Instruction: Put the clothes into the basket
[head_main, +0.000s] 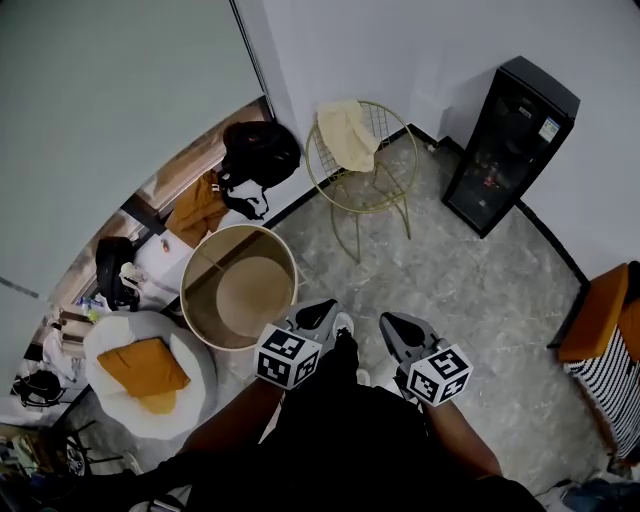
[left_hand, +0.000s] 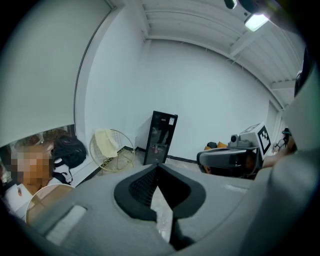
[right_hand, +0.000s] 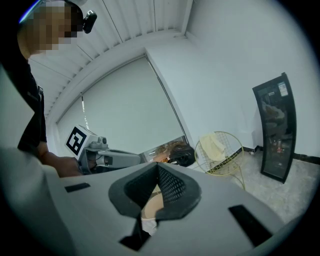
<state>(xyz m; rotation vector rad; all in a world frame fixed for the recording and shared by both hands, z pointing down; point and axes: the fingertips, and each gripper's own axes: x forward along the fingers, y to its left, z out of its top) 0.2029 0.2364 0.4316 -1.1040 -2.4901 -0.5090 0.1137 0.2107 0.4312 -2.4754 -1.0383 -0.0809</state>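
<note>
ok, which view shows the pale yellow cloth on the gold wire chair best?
Head view: the pale yellow cloth is largest there, draped over the gold wire chair's back. Both gripper views show it small and distant.

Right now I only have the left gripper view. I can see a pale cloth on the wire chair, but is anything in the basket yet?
Observer: No. In the head view the basket shows only its bare tan bottom.
Operator: Are there any other clothes nearby?
Observer: Yes, an orange cloth is draped just beyond the basket, beside the black backpack.
Operator: Is the right hand-held gripper carrying something?
Observer: No. The right gripper view shows the right hand-held gripper with its jaws together and nothing between them.
</note>
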